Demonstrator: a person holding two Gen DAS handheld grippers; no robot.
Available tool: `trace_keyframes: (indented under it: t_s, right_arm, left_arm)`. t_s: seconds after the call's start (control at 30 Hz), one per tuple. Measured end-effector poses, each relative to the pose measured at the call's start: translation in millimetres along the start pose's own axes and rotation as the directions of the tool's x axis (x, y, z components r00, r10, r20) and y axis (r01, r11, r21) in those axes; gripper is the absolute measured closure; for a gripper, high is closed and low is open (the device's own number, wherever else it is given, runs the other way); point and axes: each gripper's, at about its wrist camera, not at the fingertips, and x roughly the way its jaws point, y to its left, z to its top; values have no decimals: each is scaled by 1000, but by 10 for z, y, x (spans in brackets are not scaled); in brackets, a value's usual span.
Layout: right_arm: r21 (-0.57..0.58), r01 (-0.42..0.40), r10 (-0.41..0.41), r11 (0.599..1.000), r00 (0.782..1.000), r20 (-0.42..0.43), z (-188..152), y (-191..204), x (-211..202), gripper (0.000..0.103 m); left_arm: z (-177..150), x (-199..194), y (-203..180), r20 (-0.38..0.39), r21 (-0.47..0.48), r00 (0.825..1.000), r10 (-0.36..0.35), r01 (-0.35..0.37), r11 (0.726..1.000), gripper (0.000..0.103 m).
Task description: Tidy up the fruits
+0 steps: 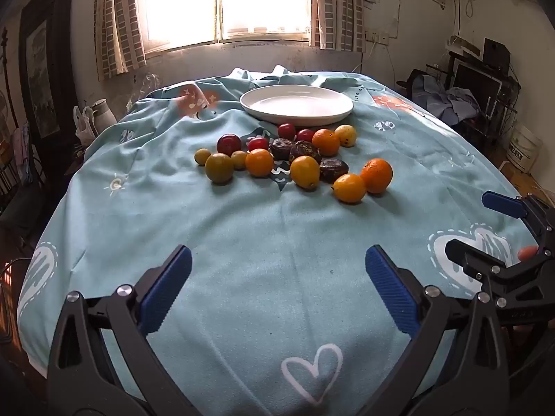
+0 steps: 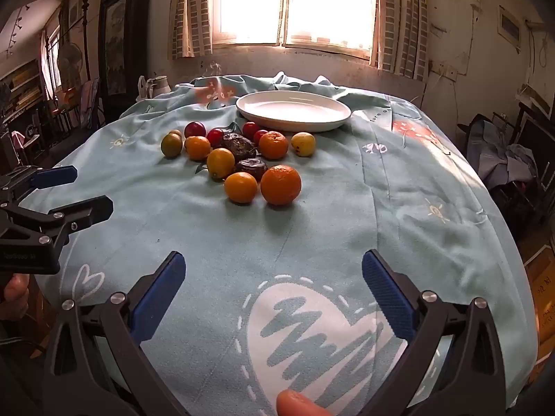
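Note:
Several fruits lie in a loose cluster mid-table: oranges [image 1: 376, 175] [image 2: 280, 184], yellow citrus [image 1: 305, 172] [image 2: 220, 163], red plums [image 1: 229, 144] [image 2: 194, 129], dark wrinkled fruits [image 1: 305, 152] [image 2: 239, 145] and greenish ones [image 1: 219, 167] [image 2: 171, 145]. Behind them stands an empty white plate [image 1: 274, 111] [image 2: 333, 118]. My left gripper [image 1: 278, 260] [image 2: 90, 190] hovers open over bare cloth, well short of the fruit. My right gripper [image 2: 274, 263] [image 1: 468, 223] is open too, beside the left one, nothing between its blue pads.
A light blue cloth with white hearts [image 1: 312, 371] [image 2: 312, 339] covers the table. A window with curtains [image 1: 225, 3] is behind. A white jug [image 1: 102, 114] sits off the left edge, cluttered furniture [image 1: 478, 93] to the right. A fingertip [image 2: 298, 404] shows at the bottom.

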Motion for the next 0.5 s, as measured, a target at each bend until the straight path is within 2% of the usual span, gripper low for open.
trace_keyframes:
  t_s: [0.5]
  right_arm:
    - [5, 1, -1, 1000, 1000, -3, 4, -3, 21, 1]
  left_arm:
    - [-3, 0, 29, -1, 1, 1000, 9, -9, 1000, 2]
